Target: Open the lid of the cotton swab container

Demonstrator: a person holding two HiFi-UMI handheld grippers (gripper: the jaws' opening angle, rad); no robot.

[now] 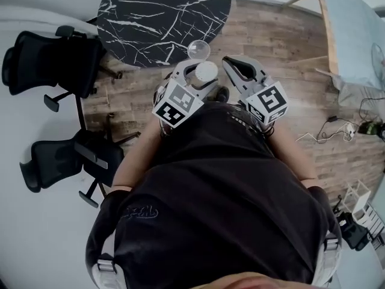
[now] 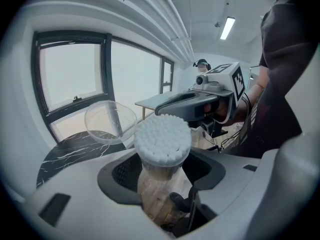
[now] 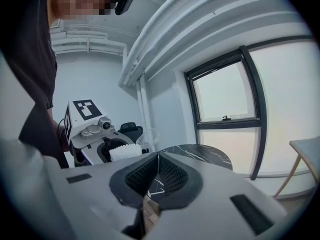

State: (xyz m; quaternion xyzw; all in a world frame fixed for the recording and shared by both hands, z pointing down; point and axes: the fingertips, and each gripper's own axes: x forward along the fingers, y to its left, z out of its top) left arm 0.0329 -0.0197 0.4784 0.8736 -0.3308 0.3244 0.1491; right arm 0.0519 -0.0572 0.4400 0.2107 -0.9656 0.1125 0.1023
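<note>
Wood floor (image 1: 277, 47) and black marble table (image 1: 162, 17) lie below. Left gripper (image 2: 161, 176): jaws partly spread, clamped round cotton swab container (image 2: 162, 144), steadying it upright in mid-air. Clear lid (image 2: 110, 121): tipped aside, swabs exposed. Right gripper (image 3: 157, 168): closed, empty, standing apart.

Swab container (image 1: 206, 73) sits between left gripper (image 1: 194, 71) jaws, its lid (image 1: 198, 50) tipped open on the far side. Right gripper (image 1: 233, 64) just right of it, apart. Table (image 1: 162, 11) ahead, chairs (image 1: 54, 62) left.

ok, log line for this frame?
left hand-held gripper: holds clear plastic cotton swab container | clear round lid: open | right hand-held gripper: shut, empty
</note>
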